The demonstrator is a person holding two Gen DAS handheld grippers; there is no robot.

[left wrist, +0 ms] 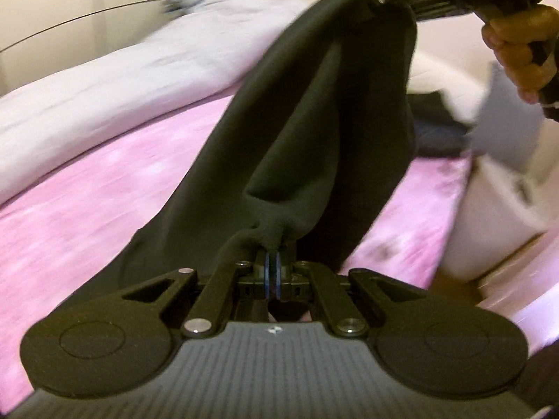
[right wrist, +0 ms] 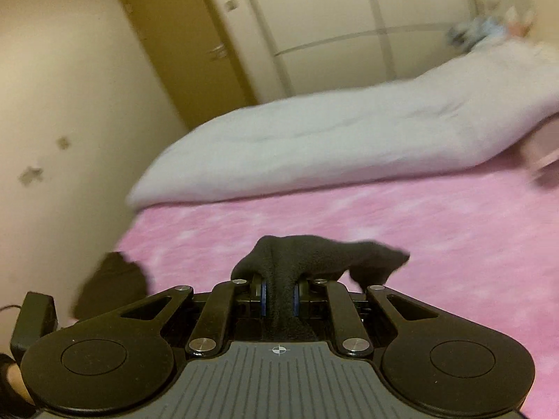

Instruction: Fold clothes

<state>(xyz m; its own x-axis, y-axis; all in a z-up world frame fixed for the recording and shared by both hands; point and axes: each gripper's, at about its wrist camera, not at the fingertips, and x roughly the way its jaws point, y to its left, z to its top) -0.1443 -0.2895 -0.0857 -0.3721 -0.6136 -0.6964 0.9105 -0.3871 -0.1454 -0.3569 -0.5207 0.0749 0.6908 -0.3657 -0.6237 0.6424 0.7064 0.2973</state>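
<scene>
A black fleece garment (left wrist: 297, 132) hangs stretched in the air between both grippers, above a pink bed sheet (left wrist: 104, 181). My left gripper (left wrist: 273, 267) is shut on one bunched edge of it. My right gripper (left wrist: 391, 1) shows at the top right of the left wrist view, shut on the other end and held higher. In the right wrist view the right gripper (right wrist: 279, 293) is shut on a fold of the black garment (right wrist: 314, 255), which bunches over the fingers. Another part of the dark cloth (right wrist: 111, 282) shows at the lower left. Both views are motion-blurred.
A white duvet (right wrist: 332, 132) lies rolled along the far side of the bed. Dark clothes (left wrist: 433, 122) and white pillows (left wrist: 496, 209) lie at the right. A wooden door (right wrist: 185, 42) and a wardrobe (right wrist: 349, 17) stand behind the bed.
</scene>
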